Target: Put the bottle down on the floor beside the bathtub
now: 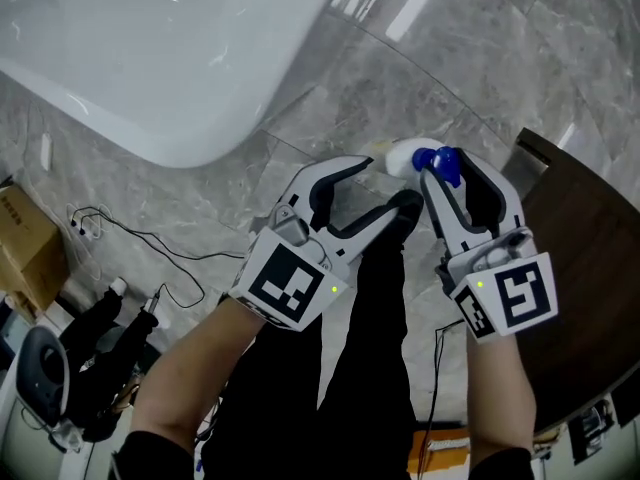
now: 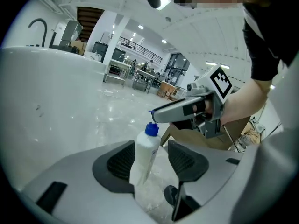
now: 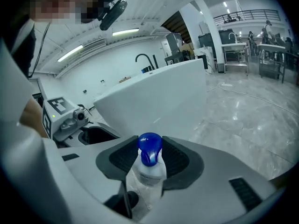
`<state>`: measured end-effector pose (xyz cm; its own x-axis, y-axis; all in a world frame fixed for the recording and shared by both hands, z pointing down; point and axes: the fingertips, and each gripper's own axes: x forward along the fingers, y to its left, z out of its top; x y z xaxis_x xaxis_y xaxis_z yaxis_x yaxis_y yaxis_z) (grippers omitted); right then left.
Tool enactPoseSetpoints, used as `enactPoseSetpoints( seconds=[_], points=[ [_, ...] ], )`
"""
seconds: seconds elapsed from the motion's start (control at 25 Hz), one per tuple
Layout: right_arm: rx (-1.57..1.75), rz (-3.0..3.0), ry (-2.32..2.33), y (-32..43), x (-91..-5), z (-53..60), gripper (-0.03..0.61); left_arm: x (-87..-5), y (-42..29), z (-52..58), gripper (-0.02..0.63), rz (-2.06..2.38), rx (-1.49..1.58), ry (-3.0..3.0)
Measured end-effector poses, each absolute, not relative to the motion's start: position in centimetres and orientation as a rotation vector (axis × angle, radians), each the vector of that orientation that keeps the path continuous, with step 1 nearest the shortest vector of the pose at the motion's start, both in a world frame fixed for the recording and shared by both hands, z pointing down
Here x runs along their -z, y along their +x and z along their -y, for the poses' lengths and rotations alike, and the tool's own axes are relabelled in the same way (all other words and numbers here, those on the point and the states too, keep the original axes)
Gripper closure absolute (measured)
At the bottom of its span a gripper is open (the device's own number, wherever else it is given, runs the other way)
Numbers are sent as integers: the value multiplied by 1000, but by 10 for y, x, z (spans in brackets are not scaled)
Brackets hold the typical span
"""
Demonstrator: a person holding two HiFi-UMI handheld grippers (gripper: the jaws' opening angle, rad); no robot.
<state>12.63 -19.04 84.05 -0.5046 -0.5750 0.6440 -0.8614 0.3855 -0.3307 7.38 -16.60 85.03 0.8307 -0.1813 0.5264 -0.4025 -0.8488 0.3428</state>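
Bottle (image 1: 403,156), white plastic with a blue cap, is held over the floor (image 1: 400,78), with the bathtub (image 1: 150,58) at its ten o'clock. My right tongs (image 1: 440,168) pinch its neck; my left tongs (image 1: 388,183) stand wide, empty. It looks light, smooth and likely slippery, so under the cap seems the safest hold.

Glossy marble floor (image 1: 420,98), smooth plastic bottle (image 1: 402,155)
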Motion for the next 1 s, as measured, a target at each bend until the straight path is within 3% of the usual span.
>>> enactPoseSetpoints(
  seconds=[0.2,1.0],
  points=[
    [-922,2190,1207,122,-881,192,408,-861,59,173,440,498,-655,2547],
    [-867,1848,1129,115,-1088,183,408,-880,2,134,515,565,-650,2430]
  ],
)
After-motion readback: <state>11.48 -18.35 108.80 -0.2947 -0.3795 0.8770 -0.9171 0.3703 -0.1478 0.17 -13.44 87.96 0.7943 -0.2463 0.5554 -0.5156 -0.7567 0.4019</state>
